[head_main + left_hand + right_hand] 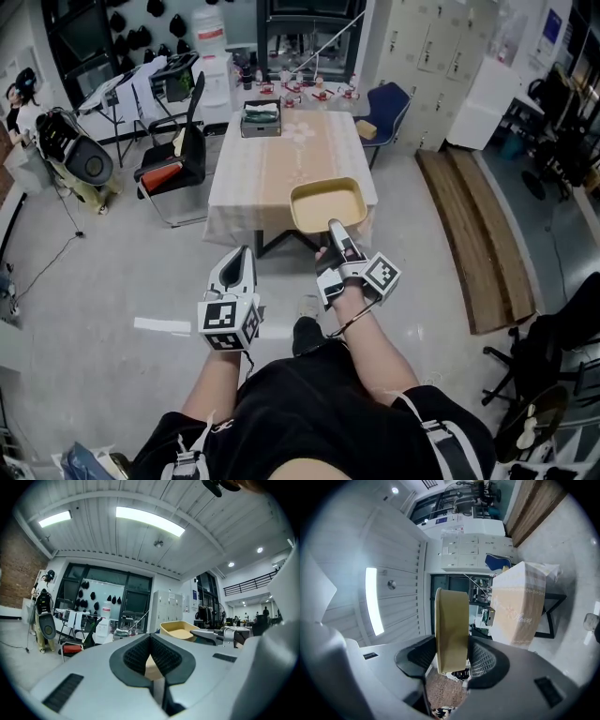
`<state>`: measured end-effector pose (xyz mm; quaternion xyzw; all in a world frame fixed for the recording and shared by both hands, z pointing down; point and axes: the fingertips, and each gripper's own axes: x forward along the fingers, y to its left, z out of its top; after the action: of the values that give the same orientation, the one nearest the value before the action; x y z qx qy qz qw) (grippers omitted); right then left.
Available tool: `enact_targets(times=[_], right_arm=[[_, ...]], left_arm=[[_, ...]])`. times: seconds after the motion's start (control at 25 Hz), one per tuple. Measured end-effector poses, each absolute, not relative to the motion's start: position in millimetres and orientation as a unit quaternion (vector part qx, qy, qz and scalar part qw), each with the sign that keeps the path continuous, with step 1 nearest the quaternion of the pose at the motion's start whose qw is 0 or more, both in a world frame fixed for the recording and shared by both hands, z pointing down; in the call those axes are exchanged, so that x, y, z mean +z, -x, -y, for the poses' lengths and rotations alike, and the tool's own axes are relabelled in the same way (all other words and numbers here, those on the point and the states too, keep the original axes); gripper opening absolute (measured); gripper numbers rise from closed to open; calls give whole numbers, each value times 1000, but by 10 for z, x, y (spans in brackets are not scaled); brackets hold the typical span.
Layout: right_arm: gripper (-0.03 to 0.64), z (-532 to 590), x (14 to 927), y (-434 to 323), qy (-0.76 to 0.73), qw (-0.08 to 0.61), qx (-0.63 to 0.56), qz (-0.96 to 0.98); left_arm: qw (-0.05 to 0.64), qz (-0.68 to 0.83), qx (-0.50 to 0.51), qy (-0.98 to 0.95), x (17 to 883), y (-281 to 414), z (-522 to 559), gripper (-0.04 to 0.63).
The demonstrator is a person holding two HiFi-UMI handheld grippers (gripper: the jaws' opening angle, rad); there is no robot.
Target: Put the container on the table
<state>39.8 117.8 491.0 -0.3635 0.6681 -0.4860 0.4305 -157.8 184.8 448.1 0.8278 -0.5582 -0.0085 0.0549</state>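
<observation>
Grey workshop floor surrounds a cloth-covered table, with a black chair at its left side. The right gripper is clamped on the rim of a yellow container, holding it in the air near the table's near right corner, and the left gripper hangs lower with its jaws together and nothing between them. This looks like the carrying step: next the container needs to go further over the cloth, be lowered flat until it rests there, and only then be let go.
</observation>
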Motion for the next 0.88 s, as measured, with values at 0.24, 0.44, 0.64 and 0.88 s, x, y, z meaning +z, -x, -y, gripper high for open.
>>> enact_targets(times=[0.24,0.44,0.64,0.88], right_arm=[[224,119,5012,-514,364,423,-495,-665],[224,1391,5061,-699,363,414,-503,-666],[224,2608,5152,-918,352,413,-509,-668],[224,4085,4985,-1189,360,407,-514,-663]], left_arm=[[59,569,4,-820,4522,1459,-592,12],[55,577,10,-815,4462,1270,701,12],[45,582,12,-812,4466,1028,1921,12],[45,584,14,-810,4222,815,3380,12]])
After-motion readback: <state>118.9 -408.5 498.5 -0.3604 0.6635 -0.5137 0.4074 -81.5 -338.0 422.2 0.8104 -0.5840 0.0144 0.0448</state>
